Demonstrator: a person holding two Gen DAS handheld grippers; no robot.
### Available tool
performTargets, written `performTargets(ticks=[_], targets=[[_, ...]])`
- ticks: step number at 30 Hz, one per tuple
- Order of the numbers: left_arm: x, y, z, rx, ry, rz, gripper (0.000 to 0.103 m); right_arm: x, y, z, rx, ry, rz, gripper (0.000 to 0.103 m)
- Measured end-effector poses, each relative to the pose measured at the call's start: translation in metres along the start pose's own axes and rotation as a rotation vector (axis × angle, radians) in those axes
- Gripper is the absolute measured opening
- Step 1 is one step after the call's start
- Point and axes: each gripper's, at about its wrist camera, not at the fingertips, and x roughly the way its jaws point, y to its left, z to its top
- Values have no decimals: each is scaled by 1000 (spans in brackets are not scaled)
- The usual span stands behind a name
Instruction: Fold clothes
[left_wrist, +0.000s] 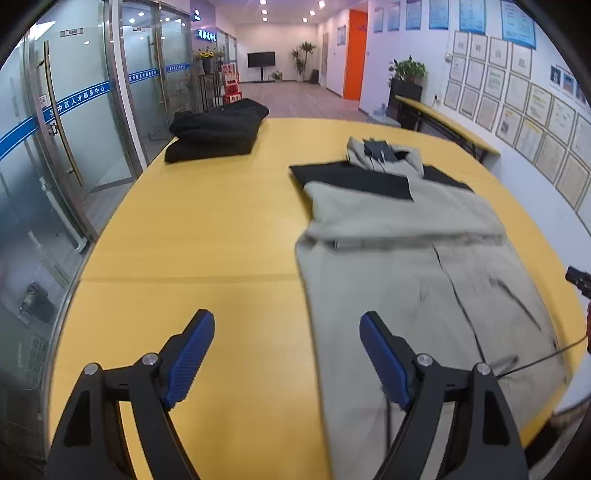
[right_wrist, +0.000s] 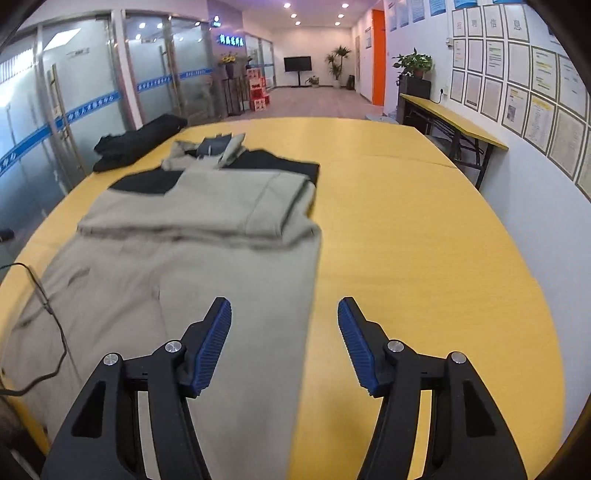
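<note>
A grey-beige jacket with black shoulder panels (left_wrist: 402, 258) lies flat on the yellow table (left_wrist: 207, 229), collar at the far end, both sleeves folded across the chest. It also shows in the right wrist view (right_wrist: 207, 236). My left gripper (left_wrist: 287, 325) is open and empty, held above the jacket's near left edge. My right gripper (right_wrist: 284, 314) is open and empty, held above the jacket's near right edge. The right gripper's tip (left_wrist: 580, 278) shows at the far right of the left wrist view.
A folded black garment (left_wrist: 218, 129) lies at the table's far left corner, also in the right wrist view (right_wrist: 136, 142). A black cable (right_wrist: 48, 325) lies across the jacket's near left part. Glass doors (left_wrist: 74, 122) stand left; a side table (right_wrist: 454, 122) stands by the right wall.
</note>
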Motion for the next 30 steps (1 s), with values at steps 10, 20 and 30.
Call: performTargets(ticks=[10, 20, 30], targets=[[-12, -35, -142, 19, 188, -225, 89, -73, 12, -128, -90, 25, 188, 60], [24, -45, -181, -63, 249, -297, 94, -45, 22, -177, -22, 67, 211, 61], [33, -74, -166, -58, 272, -295, 69, -32, 39, -169, -77, 102, 169, 61]])
